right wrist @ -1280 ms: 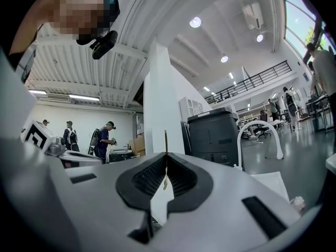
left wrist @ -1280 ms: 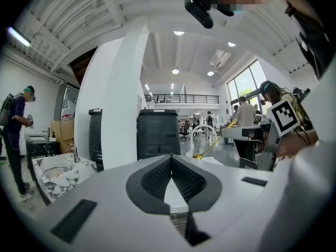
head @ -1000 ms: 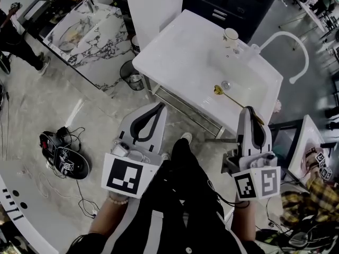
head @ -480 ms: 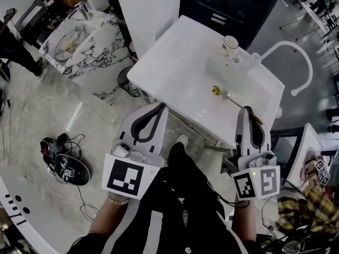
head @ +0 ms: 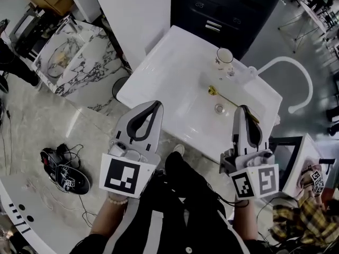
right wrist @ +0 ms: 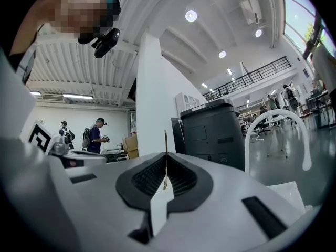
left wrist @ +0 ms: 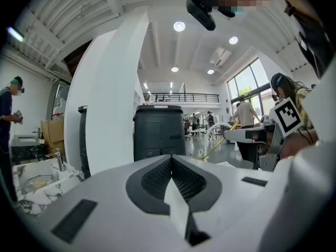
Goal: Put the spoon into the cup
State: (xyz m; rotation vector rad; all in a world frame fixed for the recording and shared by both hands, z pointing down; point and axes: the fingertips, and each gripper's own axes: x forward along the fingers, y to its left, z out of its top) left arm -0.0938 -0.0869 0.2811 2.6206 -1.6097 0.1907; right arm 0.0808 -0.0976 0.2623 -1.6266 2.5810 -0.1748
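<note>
With our right gripper (head: 243, 109) clamped on the handle of the spoon (head: 214, 90), whose gold bowl points toward the cup (head: 224, 56) at the far edge, we should lift it farther and lower it bowl-first inside the rim, while our left gripper (head: 154, 105) waits closed and empty.

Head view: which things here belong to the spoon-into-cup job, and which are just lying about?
Job:
- spoon
- cup
- right gripper, shut on the spoon's handle

Lying about:
- left gripper, shut, nothing in it
- curved white tap
- waste bin
- black gear with cables on the floor
</note>
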